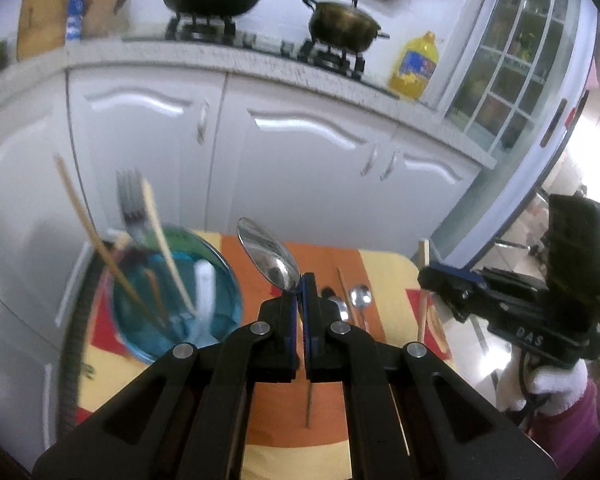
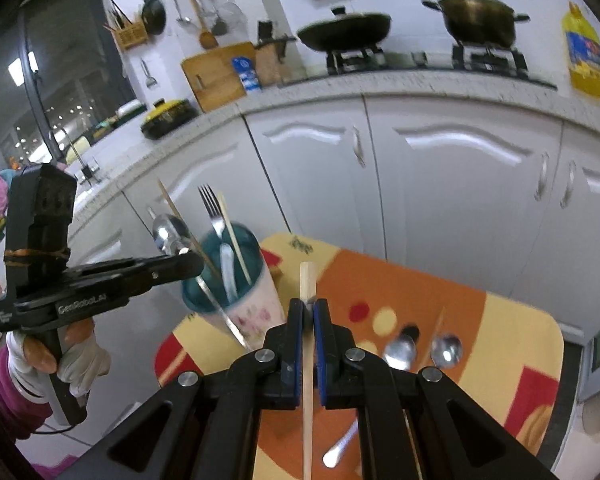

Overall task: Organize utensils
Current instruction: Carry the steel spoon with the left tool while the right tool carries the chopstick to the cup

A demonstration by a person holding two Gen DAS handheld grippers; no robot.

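My two wrist cameras look forward and down along their fingers, close above the patterned table (image 1: 384,264); both share the utensil cup (image 2: 236,296) and white cabinets (image 2: 460,184).

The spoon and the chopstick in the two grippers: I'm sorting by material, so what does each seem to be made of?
The spoon, clamped in the left gripper, looks like polished metal, probably stainless steel: its bowl is silver and mirrors the room. The chopstick, pinched in the right gripper, looks like pale unfinished wood or bamboo: matte tan with a square-cut tip, no shine; which of the two is unclear.
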